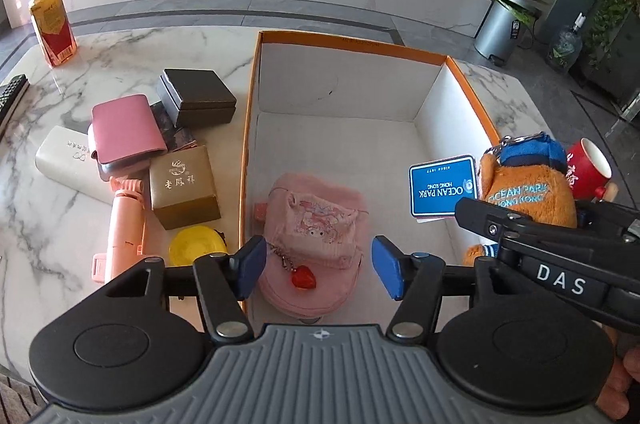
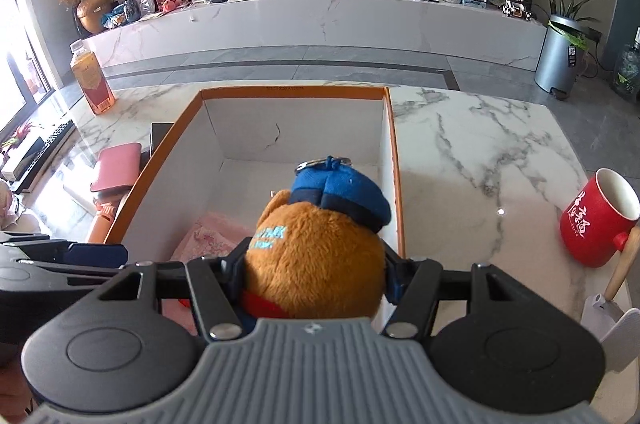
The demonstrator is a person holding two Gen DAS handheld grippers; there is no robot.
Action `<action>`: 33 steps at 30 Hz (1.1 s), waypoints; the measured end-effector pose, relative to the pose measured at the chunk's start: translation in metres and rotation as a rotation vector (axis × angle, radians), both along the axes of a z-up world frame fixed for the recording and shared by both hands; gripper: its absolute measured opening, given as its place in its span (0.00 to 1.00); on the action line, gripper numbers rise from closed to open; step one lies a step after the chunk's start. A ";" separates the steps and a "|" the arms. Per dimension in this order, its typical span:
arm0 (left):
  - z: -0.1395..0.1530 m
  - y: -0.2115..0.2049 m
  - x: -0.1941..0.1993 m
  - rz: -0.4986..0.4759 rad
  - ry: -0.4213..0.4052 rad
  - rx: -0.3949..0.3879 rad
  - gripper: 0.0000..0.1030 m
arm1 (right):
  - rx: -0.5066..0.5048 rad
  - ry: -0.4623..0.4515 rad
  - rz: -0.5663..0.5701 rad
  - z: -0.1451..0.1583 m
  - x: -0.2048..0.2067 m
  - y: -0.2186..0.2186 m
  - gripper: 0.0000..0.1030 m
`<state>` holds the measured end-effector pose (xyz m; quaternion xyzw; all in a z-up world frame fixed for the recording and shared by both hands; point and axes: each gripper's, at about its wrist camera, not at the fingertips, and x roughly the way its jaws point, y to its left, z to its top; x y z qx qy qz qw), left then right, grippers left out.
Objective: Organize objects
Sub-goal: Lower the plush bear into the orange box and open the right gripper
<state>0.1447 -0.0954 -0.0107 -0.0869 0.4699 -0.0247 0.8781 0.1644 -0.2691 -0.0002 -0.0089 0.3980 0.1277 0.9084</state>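
Observation:
An open box with an orange rim [image 1: 348, 42] and white inside stands on the marble table. On its floor lies a pink pouch [image 1: 320, 220] with a strawberry charm. My left gripper [image 1: 320, 269] hangs open just above the pouch, blue pads apart on either side, not touching it. My right gripper [image 2: 314, 276] is shut on a brown plush toy [image 2: 316, 256] with a blue cap, held over the box's right wall. In the left wrist view the plush [image 1: 528, 190] shows its blue Ocean Park tag [image 1: 442, 186]. The box [image 2: 296, 89] fills the middle of the right wrist view.
Left of the box lie a dark box [image 1: 196, 98], a pink wallet [image 1: 126, 130], a white case [image 1: 64, 156], a gold box [image 1: 184, 186], a pink handheld device [image 1: 124, 220] and a yellow round item [image 1: 196, 244]. A bottle [image 1: 52, 24] stands far left, a red mug [image 2: 592, 224] right.

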 end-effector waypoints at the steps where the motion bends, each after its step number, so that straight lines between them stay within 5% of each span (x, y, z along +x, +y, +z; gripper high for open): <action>1: 0.001 0.002 -0.001 0.001 0.003 -0.014 0.69 | 0.001 0.006 -0.001 -0.001 0.001 0.000 0.61; 5: 0.008 0.004 -0.004 0.006 0.030 -0.045 0.75 | -0.005 0.027 -0.003 -0.006 0.004 0.006 0.62; 9: 0.016 0.016 -0.009 0.004 0.032 -0.167 0.79 | -0.010 0.034 -0.011 -0.008 0.006 0.010 0.62; 13: 0.023 0.026 -0.013 0.031 0.019 -0.149 0.79 | -0.019 0.052 -0.022 -0.013 0.015 0.013 0.62; 18: 0.021 0.041 -0.016 0.082 0.038 -0.217 0.79 | -0.071 0.082 -0.033 -0.032 0.025 0.024 0.62; 24: 0.026 0.050 -0.017 0.110 0.020 -0.145 0.79 | -0.152 0.061 -0.009 -0.041 0.022 0.046 0.64; 33: 0.018 0.074 -0.020 0.144 0.040 -0.177 0.79 | -0.153 0.092 0.040 -0.047 0.023 0.052 0.67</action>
